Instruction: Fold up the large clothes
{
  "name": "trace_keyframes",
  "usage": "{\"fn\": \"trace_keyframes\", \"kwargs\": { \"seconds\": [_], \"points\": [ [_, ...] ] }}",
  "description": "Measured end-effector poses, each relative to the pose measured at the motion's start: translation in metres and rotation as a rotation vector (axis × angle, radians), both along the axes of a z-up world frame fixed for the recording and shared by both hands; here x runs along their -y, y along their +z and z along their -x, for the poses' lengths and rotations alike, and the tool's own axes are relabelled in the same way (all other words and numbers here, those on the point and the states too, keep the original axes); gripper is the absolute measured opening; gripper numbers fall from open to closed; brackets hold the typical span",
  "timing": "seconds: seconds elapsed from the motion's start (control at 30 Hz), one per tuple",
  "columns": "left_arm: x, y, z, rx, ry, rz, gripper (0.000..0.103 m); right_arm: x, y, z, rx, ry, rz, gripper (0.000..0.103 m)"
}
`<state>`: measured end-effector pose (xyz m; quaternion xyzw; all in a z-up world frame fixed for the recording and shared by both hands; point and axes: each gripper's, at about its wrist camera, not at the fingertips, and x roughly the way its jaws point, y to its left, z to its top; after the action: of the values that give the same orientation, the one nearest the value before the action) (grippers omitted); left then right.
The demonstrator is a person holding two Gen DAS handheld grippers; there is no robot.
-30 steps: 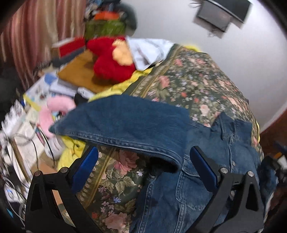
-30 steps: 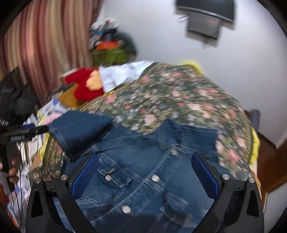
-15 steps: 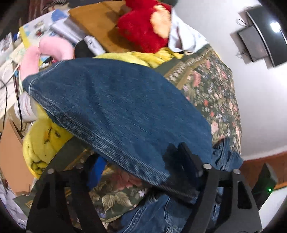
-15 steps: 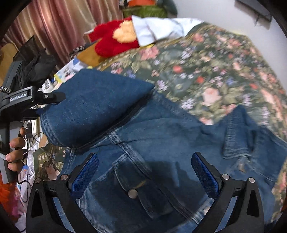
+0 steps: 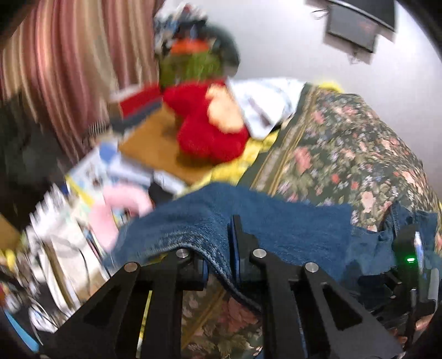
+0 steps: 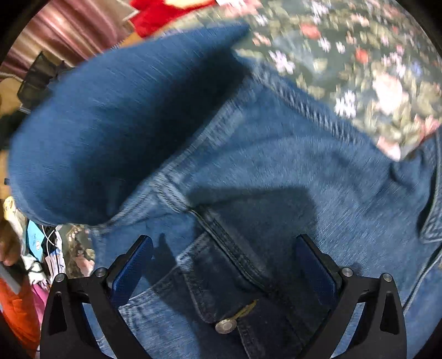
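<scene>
Only the left wrist view takes in the room: one striped curtain, one red plush toy on a brown board, one white cloth beside it, one pink ring-shaped cushion, and one dark screen on the white wall. That same view shows the left tool with its two fingers pressed together on the hem of a denim sleeve, the fabric draped over the left finger and pinched between the blue pads. The sleeve is lifted above the bed, whose floral cover runs off to the right. A black device with one green light sits at the right edge of this view.

The right wrist view is close and looks down on the body of the one denim jacket, which lies spread on the floral bed cover. It shows what the other view does not: one chest pocket flap with one metal button, and the seams running up to the shoulder. The right tool hovers over that pocket with its two fingers spread wide and nothing between them. The raised sleeve fills the upper left here, folded across toward the jacket front. Both views are blurred.
</scene>
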<state>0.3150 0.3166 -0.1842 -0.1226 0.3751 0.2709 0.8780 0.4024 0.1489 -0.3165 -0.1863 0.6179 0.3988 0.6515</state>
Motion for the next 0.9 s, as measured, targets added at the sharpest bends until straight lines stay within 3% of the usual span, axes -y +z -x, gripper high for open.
{"fn": "trace_keyframes", "kwargs": {
  "seconds": [0.1, 0.23, 0.37, 0.57, 0.73, 0.9],
  "points": [
    [0.021, 0.028, -0.004, 0.044, -0.069, -0.066, 0.012, 0.004, 0.005, 0.003, 0.008, -0.001, 0.009, 0.097],
    [0.053, 0.053, -0.019, 0.082, -0.167, -0.085, 0.011, 0.027, 0.044, 0.006, 0.07, -0.021, -0.025, 0.097],
    [0.095, 0.059, -0.031, 0.09, -0.268, -0.087, 0.011, 0.069, 0.095, 0.01, 0.197, -0.07, -0.065, 0.097],
    [0.171, 0.047, -0.041, 0.055, -0.459, -0.11, 0.011, 0.146, 0.153, 0.006, 0.308, -0.177, -0.109, 0.097],
    [0.222, 0.02, -0.048, -0.038, -0.582, -0.027, 0.011, 0.195, 0.166, 0.011, 0.344, -0.25, -0.104, 0.097],
    [0.22, 0.012, -0.037, -0.05, -0.549, 0.064, 0.011, 0.232, 0.166, 0.02, 0.321, -0.305, -0.106, 0.097]
  ]
}}
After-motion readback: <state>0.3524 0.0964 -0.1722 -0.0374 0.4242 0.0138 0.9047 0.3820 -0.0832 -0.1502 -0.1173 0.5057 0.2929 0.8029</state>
